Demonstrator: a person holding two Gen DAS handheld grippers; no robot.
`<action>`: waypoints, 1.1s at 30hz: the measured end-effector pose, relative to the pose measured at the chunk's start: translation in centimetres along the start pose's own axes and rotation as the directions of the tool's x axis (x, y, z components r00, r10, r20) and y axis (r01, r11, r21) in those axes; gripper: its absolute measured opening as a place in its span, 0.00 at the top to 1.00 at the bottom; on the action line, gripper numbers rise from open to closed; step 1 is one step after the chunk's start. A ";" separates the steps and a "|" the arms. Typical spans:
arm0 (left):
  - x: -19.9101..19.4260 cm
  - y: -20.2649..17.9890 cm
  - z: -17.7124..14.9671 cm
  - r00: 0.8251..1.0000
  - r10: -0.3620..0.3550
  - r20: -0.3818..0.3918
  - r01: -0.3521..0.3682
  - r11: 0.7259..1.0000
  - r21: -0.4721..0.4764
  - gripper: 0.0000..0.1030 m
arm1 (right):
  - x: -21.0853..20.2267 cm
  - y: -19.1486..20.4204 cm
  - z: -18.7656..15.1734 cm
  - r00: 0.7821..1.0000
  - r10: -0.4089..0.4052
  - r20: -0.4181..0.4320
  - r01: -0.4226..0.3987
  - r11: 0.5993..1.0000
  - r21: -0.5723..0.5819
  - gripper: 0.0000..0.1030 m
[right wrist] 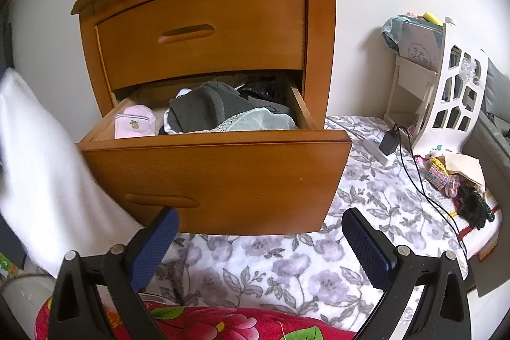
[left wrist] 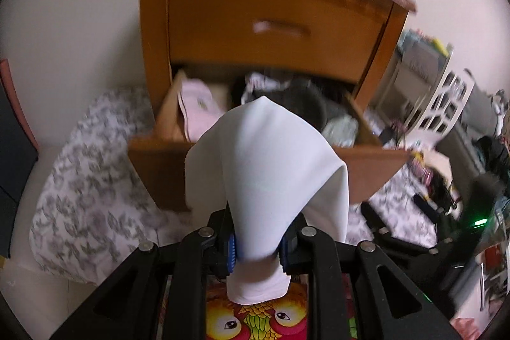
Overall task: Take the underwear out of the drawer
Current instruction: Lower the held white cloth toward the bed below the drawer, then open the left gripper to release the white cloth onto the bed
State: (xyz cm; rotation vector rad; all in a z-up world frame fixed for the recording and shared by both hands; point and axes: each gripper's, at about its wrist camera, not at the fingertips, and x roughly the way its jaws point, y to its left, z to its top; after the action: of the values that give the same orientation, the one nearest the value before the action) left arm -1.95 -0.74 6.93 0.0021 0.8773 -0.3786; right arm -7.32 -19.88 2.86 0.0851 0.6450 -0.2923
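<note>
A wooden nightstand stands on a floral mat with its lower drawer pulled open. Inside lie grey garments, a pale lace-trimmed piece and a pink piece. My left gripper is shut on a white piece of underwear, which drapes up over the fingers in front of the drawer. The same white cloth shows blurred at the left of the right wrist view. My right gripper hangs open and empty in front of the drawer's face.
A floral mat covers the floor below the drawer. To the right are a white cut-out rack, a charger with a black cable and small clutter. A red flowered cloth lies under both grippers.
</note>
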 end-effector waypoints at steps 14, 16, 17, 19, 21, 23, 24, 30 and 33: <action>8.0 -1.3 -2.9 0.987 0.030 -0.160 -0.022 0.998 0.052 0.76 | 0.2 -0.1 -0.1 1.000 0.001 -0.010 -0.001 1.000 -0.002 0.00; 8.3 -1.3 -3.0 0.985 0.031 -0.169 -0.022 0.998 0.053 0.76 | 0.2 -0.1 -0.1 1.000 0.000 -0.012 0.000 1.000 -0.004 0.00; 8.5 -1.3 -3.1 0.984 0.031 -0.174 -0.023 0.998 0.051 0.74 | 0.2 0.0 -0.1 1.000 0.000 -0.012 0.000 1.000 -0.005 0.00; 8.7 -1.2 -3.3 0.983 0.034 -0.179 -0.026 0.999 0.046 0.73 | 0.1 0.0 -0.1 1.000 -0.002 -0.011 0.002 1.000 -0.006 0.00; 8.7 -1.1 -3.3 0.983 0.034 -0.178 -0.026 0.999 0.043 0.69 | 0.2 0.0 -0.1 1.000 -0.003 -0.013 0.003 1.000 -0.008 0.00; 8.7 -1.1 -3.2 0.983 0.037 -0.178 -0.030 0.999 0.043 0.66 | 0.2 0.1 -0.1 1.000 -0.005 -0.014 0.005 1.000 -0.011 0.00; 8.8 -1.1 -3.2 0.983 0.038 -0.180 -0.030 0.999 0.043 0.65 | 0.2 0.1 -0.1 1.000 -0.006 -0.015 0.006 1.000 -0.012 0.00; 9.1 -1.0 -3.5 0.980 0.034 -0.195 -0.027 0.999 0.037 0.43 | 0.3 0.0 0.0 1.000 -0.003 -0.017 0.003 1.000 -0.009 0.00; 8.9 -0.7 -3.6 0.982 0.028 -0.187 -0.023 0.999 0.026 0.40 | 0.3 0.0 -0.1 1.000 -0.001 -0.017 0.001 1.000 -0.008 0.00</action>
State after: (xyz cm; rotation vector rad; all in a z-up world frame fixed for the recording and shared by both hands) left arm 0.28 -3.74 -1.93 0.0719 1.0582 -0.3690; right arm -7.16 -19.94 2.64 0.0795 0.6633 -0.2904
